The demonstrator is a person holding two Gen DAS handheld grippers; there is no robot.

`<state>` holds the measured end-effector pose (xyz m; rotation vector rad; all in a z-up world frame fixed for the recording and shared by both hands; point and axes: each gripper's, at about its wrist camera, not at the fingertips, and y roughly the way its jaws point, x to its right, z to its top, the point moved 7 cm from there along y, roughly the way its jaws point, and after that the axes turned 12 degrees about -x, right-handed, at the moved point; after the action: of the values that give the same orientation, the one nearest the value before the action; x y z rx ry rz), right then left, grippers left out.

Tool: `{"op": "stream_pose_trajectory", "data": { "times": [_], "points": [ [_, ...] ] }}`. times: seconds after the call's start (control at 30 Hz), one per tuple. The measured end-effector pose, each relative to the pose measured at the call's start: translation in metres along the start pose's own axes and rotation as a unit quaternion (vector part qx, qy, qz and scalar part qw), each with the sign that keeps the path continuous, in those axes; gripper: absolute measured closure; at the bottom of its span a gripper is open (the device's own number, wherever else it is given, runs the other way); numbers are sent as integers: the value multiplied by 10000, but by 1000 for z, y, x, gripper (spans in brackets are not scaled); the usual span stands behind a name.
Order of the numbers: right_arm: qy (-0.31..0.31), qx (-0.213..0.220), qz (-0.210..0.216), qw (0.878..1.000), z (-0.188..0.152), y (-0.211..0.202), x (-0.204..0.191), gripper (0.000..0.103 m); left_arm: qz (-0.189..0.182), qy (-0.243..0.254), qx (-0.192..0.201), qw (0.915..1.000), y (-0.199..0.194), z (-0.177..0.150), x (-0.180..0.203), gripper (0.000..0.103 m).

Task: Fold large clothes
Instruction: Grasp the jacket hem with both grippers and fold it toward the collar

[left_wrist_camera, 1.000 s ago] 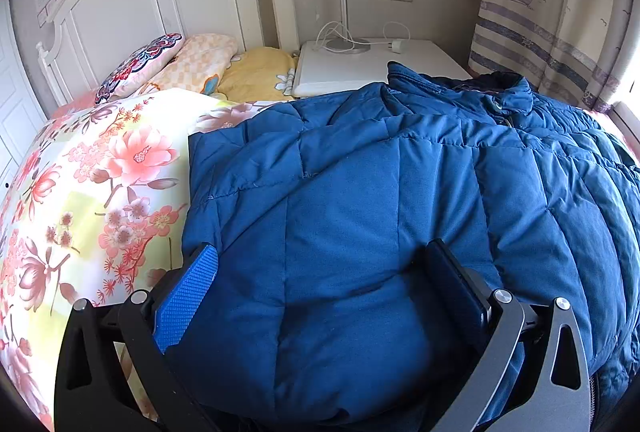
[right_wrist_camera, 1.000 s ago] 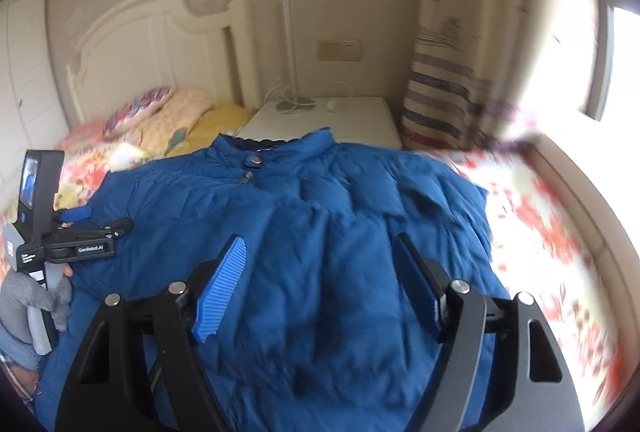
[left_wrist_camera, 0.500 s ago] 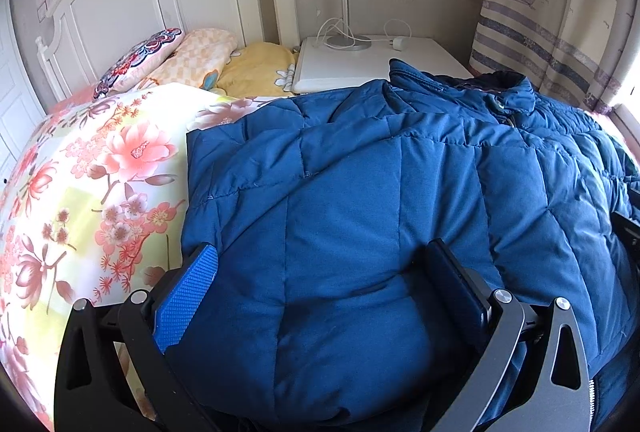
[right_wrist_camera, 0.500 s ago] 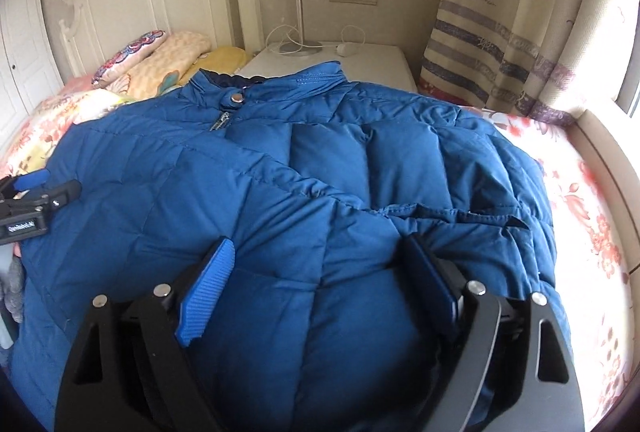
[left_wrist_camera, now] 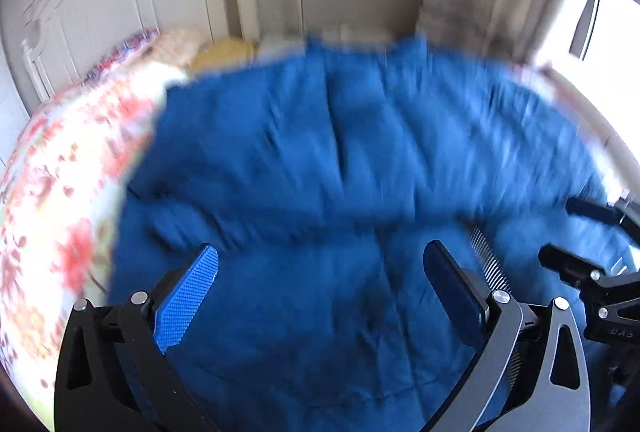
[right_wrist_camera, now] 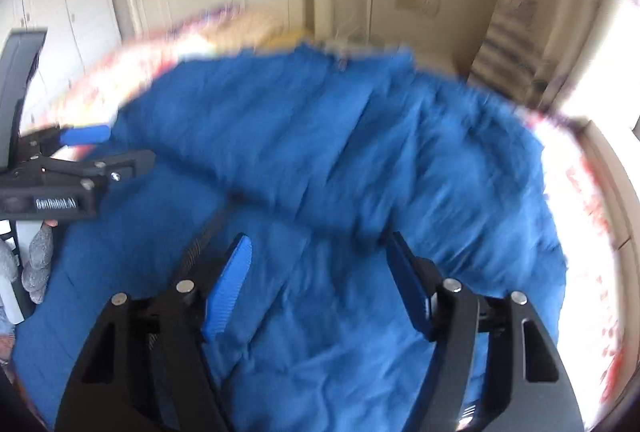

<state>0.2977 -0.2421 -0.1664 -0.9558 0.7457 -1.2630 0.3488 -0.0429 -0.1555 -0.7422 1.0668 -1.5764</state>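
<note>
The big blue quilted jacket point(left_wrist_camera: 340, 192) lies spread on the flower-patterned bed point(left_wrist_camera: 60, 192), reaching its right edge. The left tool point(left_wrist_camera: 320, 264) and right tool point(right_wrist_camera: 318, 252) hover above it, fingers spread wide, gripping nothing.

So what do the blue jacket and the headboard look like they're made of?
Blue jacket: seemingly a smooth woven synthetic shell over padding, judging by its puffy folds; blur hides any stitching. Headboard: probably white-painted wood, with moulded panels and a curved top; finish unclear.
</note>
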Motion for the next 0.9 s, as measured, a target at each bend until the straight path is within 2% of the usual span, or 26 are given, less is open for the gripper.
{"op": "stream_pose_trajectory", "data": {
  "times": [0.1, 0.17, 0.3, 0.37, 0.43, 0.47, 0.5, 0.57, 0.63, 0.73, 0.77, 0.83, 0.87, 0.9],
  "points": [
    [74, -139, -87, 9998, 0, -4, 1, 31, -100, -156, -152, 9997, 4, 1, -7, 4],
    [196, -165, -213, 9994, -4, -13, 11, 31, 74, -323, -159, 9993, -4, -2, -23, 4],
    [881, -74, -495, 9949, -30, -30, 61, 28, 308, -701, -66, 9970, -16, -27, -69, 4],
    [1146, -198, -416, 9923, -51, -22, 79, 26, 197, -1066, -140, 9940, -14, -45, -93, 4],
    [1221, -3, -134, 9924, -56, -23, 82, 26, -89, -1558, -228, 9875, -10, -56, -116, 4],
    [1236, -22, -189, 9922, -57, -26, 81, 26, -117, -1625, -165, 9865, -13, -58, -120, 5],
    [1265, -22, -341, 9914, -57, -33, 79, 27, 46, -1655, -173, 9860, -17, -60, -121, 5],
    [1265, 344, -288, 9910, -57, -58, 66, 27, 154, -1507, 154, 9883, -37, -64, -111, 5],
    [1015, 653, -114, 9926, -60, -81, 44, 27, 74, -1302, 512, 9901, -64, -71, -93, 5],
    [344, 668, -162, 9970, -72, -95, 4, 22, -103, -772, 905, 9928, -97, -85, -53, 5],
    [135, 526, -205, 9983, -78, -89, -7, 20, -114, -514, 939, 9942, -101, -91, -40, 5],
    [-197, -50, -292, 9994, -90, -61, -21, 20, 13, 93, 753, 9971, -91, -105, -8, 5],
    [-233, -202, -338, 9990, -96, -49, -23, 18, 282, 397, 515, 9975, -73, -114, 5, 5],
    [-103, -68, -277, 9995, -96, -49, -20, 15, 445, 512, 291, 9973, -59, -115, 10, 4]
  ]
}}
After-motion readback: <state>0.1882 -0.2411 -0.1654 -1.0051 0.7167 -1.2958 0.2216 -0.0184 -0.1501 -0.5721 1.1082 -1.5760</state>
